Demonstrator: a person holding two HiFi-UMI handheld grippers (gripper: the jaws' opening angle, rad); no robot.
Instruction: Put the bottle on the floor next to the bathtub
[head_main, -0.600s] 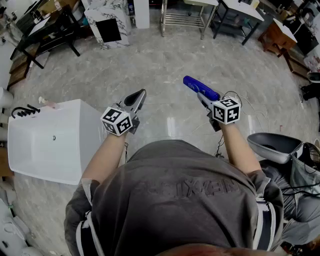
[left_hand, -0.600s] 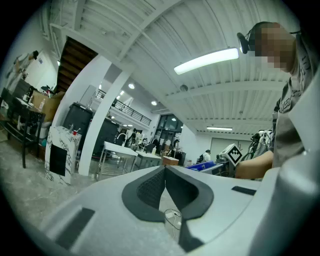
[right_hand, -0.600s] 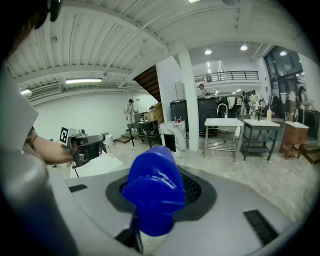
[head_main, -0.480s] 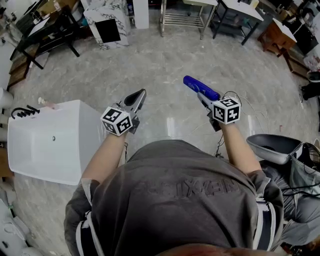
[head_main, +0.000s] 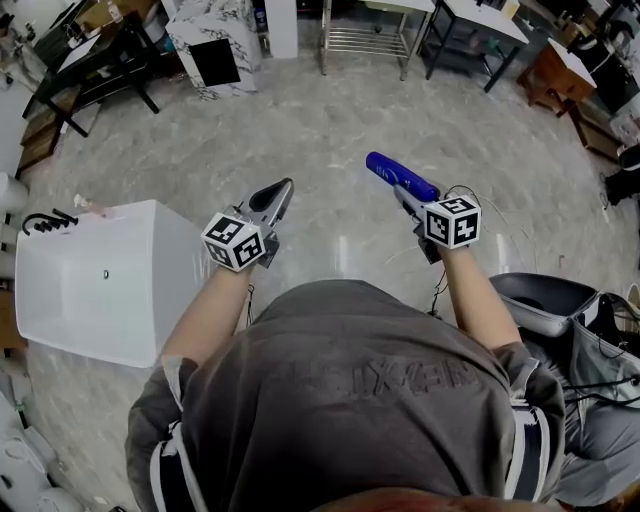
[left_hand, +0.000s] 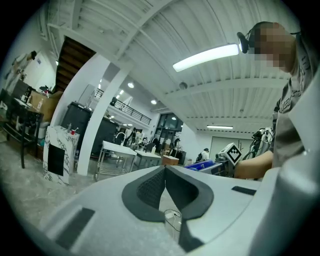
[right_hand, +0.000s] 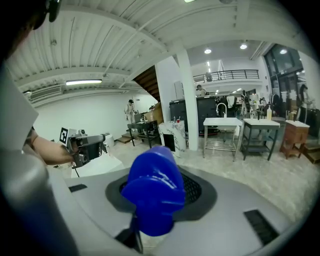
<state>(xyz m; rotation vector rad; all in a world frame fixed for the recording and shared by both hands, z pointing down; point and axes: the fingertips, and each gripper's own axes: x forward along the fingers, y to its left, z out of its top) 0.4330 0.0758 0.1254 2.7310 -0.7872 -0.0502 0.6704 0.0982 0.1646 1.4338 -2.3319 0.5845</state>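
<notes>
A blue bottle (head_main: 400, 176) lies lengthwise between the jaws of my right gripper (head_main: 404, 190), which is shut on it and holds it up in the air over the floor. In the right gripper view the blue bottle (right_hand: 154, 189) fills the space between the jaws and points forward. My left gripper (head_main: 277, 191) is raised beside it at the left, shut, with nothing between its pads (left_hand: 157, 187). The white bathtub (head_main: 100, 285) stands on the floor at the left, with black taps (head_main: 48, 221) at its far end.
A grey basin (head_main: 545, 298) and a bag with cables lie at the right. A marble-patterned cabinet (head_main: 215, 45), a metal rack (head_main: 365, 38) and dark tables (head_main: 85, 60) line the far side. Grey marble floor (head_main: 330, 130) stretches ahead of both grippers.
Both grippers hold about the same place. The view has shifted slightly, so the bathtub and basin sit a little differently in the picture.
</notes>
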